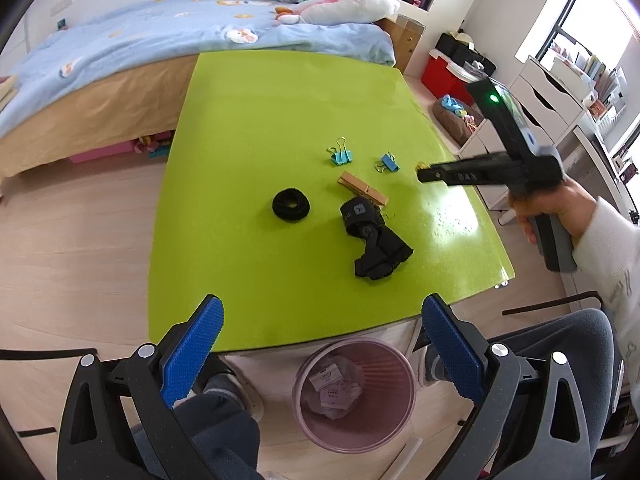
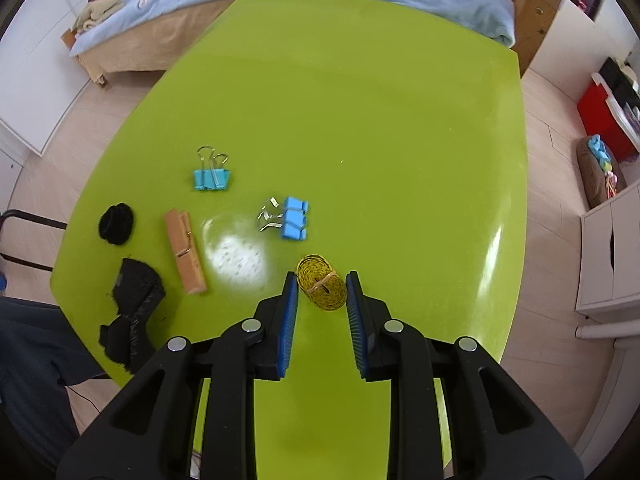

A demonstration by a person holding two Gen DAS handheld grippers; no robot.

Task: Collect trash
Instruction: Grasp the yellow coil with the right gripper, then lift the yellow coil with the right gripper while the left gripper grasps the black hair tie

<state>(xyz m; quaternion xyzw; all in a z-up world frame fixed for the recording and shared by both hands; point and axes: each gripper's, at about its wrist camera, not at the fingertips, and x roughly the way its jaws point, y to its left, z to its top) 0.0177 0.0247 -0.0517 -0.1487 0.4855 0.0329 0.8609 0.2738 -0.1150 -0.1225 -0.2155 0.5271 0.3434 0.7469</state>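
Two hand-held grippers work over a lime-green table (image 2: 400,128) beside a bed with a blue blanket (image 1: 120,40), where a pink waste bin (image 1: 354,394) holding crumpled paper with unreadable print stands on the floor below the near edge. Wide apart and holding nothing, the left gripper (image 1: 322,356) hovers above that bin, while the right gripper (image 2: 322,292), marked with lettering too blurred to read, has its fingers narrowly parted around a yellow rolled tape measure (image 2: 322,286) lying on the tabletop, contact unclear. Nearby lie a black strap (image 1: 374,240), a black hair tie (image 1: 291,205), a wooden clothespin (image 2: 185,251) and two blue binder clips (image 2: 294,218).
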